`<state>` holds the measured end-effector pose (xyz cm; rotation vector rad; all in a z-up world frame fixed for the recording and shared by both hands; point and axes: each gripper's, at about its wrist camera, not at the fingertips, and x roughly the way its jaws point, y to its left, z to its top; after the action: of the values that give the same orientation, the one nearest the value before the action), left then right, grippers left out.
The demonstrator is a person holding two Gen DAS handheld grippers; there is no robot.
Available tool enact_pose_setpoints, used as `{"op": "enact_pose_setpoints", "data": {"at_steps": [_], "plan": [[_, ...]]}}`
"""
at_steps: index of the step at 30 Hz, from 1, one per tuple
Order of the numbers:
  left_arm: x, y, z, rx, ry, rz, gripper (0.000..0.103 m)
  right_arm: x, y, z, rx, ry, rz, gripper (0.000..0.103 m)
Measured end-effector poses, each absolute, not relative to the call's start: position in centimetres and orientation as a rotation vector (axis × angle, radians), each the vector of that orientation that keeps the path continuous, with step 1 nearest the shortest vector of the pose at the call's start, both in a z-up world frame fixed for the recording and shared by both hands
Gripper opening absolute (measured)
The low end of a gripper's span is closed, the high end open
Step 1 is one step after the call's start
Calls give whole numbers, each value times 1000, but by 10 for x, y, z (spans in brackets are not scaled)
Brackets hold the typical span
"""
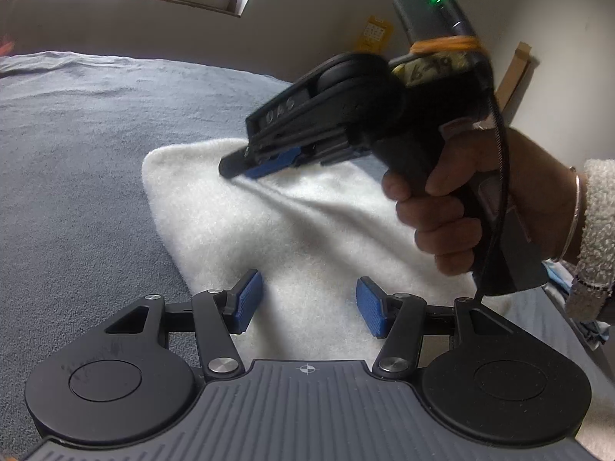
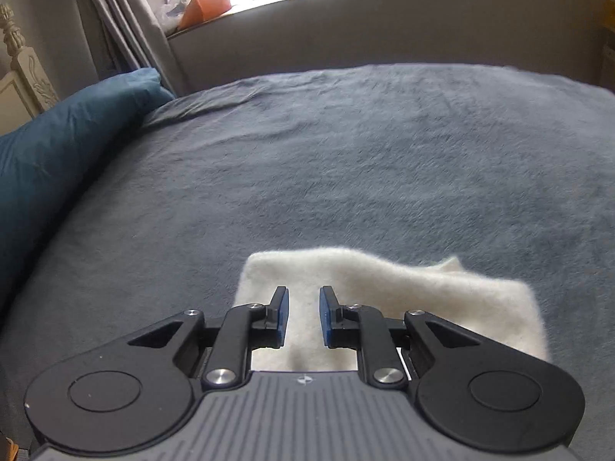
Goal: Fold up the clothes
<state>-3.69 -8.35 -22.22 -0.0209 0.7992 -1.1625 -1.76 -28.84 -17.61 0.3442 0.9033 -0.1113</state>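
A folded white garment (image 1: 307,230) is seen at lower centre on the grey bed (image 1: 77,153). The left claw (image 1: 309,303) is spread above it; the right claw (image 2: 303,317) is narrowly parted, nothing pinched.

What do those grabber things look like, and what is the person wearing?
Each grabber is black with blue ribbed pads and round discs. The right gripper has a pistol handle, a green light, a black cable and a yellow label. The hand wears a silver bangle and a fluffy cream sleeve.
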Motion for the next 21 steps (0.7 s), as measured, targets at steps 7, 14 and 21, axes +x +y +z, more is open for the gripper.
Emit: {"op": "enact_pose_setpoints", "data": {"at_steps": [7, 14, 21], "plan": [[-36, -83, -223, -22, 797, -1166, 55, -17, -282, -190, 327, 940, -160, 18], [-37, -84, -223, -16, 797, -1165, 56, -65, -310, -150, 361, 849, -278, 18], [-38, -89, -221, 11, 808, -1148, 57, -125, -328, -134, 356, 842, -381, 18]]}}
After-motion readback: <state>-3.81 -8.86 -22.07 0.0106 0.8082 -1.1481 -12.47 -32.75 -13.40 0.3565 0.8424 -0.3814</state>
